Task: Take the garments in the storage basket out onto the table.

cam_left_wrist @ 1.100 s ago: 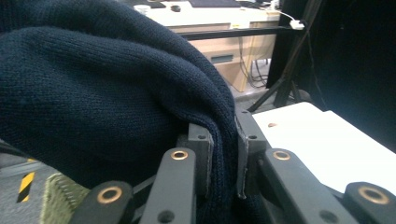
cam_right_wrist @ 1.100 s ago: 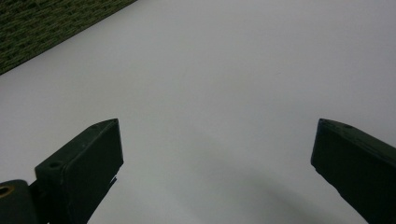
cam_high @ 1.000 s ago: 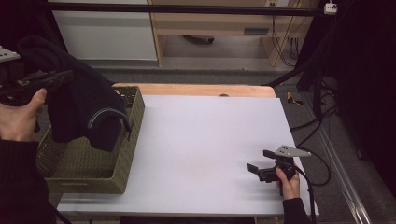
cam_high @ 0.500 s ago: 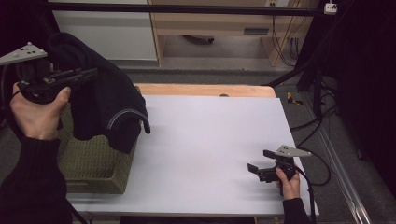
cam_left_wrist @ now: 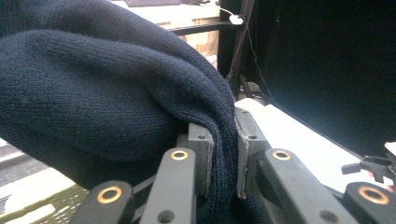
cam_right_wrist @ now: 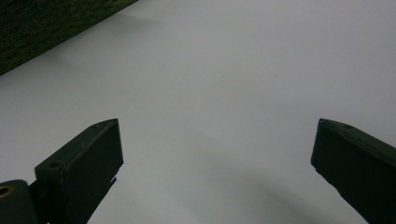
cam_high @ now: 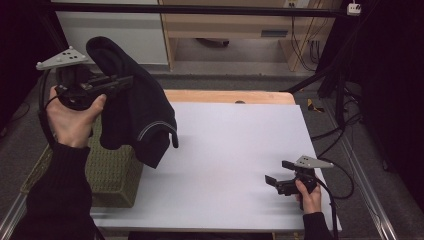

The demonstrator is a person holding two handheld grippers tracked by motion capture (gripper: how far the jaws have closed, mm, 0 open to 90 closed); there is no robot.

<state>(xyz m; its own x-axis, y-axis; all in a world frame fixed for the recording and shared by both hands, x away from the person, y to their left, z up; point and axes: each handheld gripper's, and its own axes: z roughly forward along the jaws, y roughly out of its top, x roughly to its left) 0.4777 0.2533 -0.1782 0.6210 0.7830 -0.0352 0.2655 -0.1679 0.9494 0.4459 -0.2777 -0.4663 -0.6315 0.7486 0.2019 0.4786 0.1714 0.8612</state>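
You had the L gripper [cam_high: 117, 82] clamped on a fold of the sweater [cam_high: 135, 112], hung above the basket [cam_high: 112, 172] to clear its rim, while your R gripper [cam_high: 278, 173] sat w/ jaws wide, well right of the basket, prob. ready to help.

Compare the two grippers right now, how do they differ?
The left gripper is shut on the dark knit garment; the right gripper stands open with nothing between its jaws. The left is raised beside the woven basket; the right sits low over the white table. Each is held in one hand.
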